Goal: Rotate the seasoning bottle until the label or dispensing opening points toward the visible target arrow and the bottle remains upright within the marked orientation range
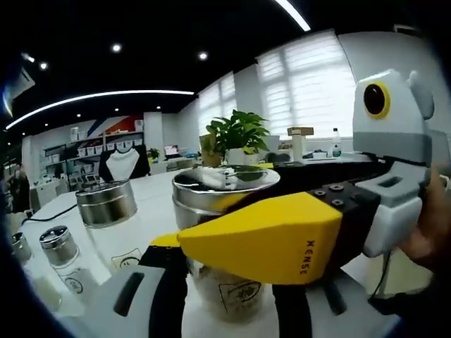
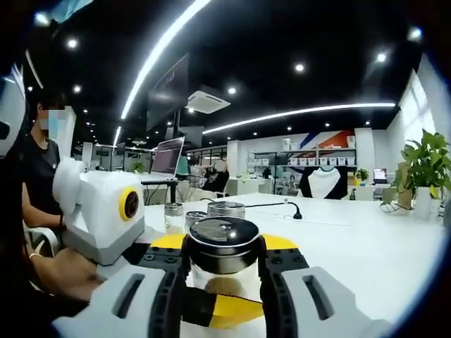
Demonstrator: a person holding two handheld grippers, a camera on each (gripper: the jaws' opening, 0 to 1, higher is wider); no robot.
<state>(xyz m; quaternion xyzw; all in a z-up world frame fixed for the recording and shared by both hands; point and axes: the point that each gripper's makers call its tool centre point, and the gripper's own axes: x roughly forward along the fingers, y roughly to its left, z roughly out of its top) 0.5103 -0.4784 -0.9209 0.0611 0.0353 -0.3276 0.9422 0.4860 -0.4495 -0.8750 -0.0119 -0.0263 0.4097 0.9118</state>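
The seasoning bottle (image 1: 225, 184) is a glass jar with a steel lid, upright on the white table (image 1: 151, 190). In the left gripper view my left gripper (image 1: 227, 285) has its jaws against both sides of the glass. The right gripper's yellow finger (image 1: 261, 239) crosses the front of the bottle and hides most of the label. In the right gripper view the same bottle (image 2: 224, 246) stands between the jaws of my right gripper (image 2: 224, 282), pressed on its body. The left gripper's white housing (image 2: 99, 211) comes in from the left. I see no arrow mark.
Three more steel-lidded bottles (image 1: 106, 204) (image 1: 60, 246) (image 1: 19, 246) stand to the left on the table. A potted plant (image 1: 239, 137) sits behind. A black cable (image 2: 275, 205) crosses the far table. A seated person (image 2: 35, 176) is at the left, with a hand (image 2: 67, 274) on the left gripper.
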